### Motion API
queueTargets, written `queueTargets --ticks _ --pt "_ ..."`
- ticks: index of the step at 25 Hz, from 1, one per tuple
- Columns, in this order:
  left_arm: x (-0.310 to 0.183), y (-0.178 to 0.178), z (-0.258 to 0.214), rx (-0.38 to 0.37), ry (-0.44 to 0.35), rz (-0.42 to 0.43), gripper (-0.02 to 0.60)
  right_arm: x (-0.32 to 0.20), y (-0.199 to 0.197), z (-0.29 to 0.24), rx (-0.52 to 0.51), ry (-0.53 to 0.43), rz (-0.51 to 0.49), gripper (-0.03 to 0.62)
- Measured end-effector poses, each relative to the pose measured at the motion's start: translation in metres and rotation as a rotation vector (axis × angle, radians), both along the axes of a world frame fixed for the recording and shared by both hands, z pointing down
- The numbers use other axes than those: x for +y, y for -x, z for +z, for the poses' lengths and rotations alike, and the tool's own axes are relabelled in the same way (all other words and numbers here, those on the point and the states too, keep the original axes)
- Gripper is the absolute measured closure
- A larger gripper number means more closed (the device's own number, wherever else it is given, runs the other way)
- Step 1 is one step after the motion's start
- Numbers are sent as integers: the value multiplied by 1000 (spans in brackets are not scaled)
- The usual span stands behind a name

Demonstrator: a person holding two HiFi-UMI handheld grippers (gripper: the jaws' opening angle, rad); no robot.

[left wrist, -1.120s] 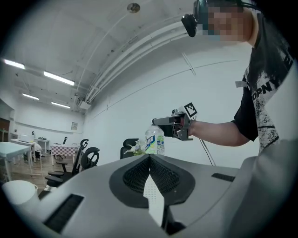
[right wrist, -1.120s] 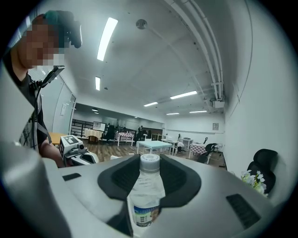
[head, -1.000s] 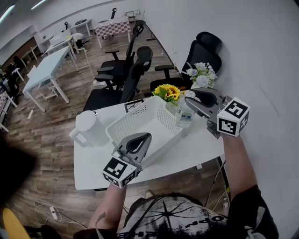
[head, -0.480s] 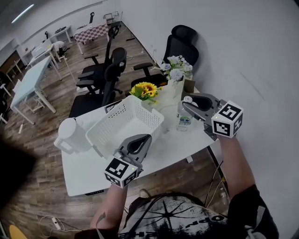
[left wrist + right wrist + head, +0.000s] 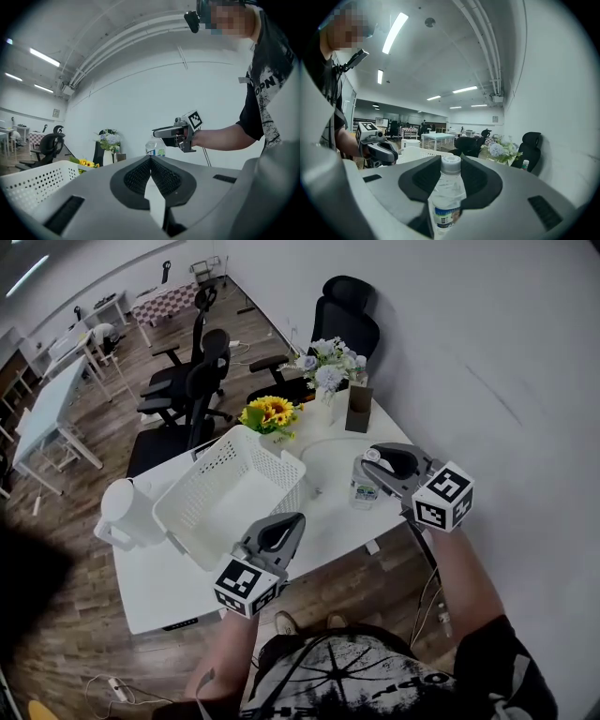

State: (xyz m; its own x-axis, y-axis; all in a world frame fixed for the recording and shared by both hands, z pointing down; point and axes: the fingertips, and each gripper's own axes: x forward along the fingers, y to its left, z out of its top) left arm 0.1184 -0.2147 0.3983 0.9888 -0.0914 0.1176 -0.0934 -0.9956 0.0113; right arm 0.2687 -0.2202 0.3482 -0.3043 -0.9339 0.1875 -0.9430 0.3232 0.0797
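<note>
Shifted rightward, clear of the basket (image 5: 225, 498), the water bottle (image 5: 447, 197) sits near the tabletop's (image 5: 328, 451) edge. The right gripper's (image 5: 378, 465) fingers clamp its shoulder, the best hold on a light, thin-walled, slippery bottle. The left gripper's (image 5: 286, 524) fingers are closed and empty.

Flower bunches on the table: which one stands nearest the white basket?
The yellow sunflowers, right by the far corner of the basket; the pale bunch stands farther back.

The left gripper's (image 5: 151, 159) jaws meet at their tips with nothing between them. Beyond them, the right gripper (image 5: 159, 133) sits on the top of a water bottle (image 5: 154, 148). A white basket (image 5: 33, 180) is at the lower left, with sunflowers (image 5: 86, 163) behind it.
</note>
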Motion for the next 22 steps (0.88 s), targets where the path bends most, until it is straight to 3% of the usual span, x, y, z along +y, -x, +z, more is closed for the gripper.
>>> queueTargets --ticks 10,22 --pt "15 -17 43 -55 94 -34 571 9 -6 66 -33 21 3 450" --pt "26 -28 83 -115 151 -89 571 -6 5 143 -68 122 -61 450"
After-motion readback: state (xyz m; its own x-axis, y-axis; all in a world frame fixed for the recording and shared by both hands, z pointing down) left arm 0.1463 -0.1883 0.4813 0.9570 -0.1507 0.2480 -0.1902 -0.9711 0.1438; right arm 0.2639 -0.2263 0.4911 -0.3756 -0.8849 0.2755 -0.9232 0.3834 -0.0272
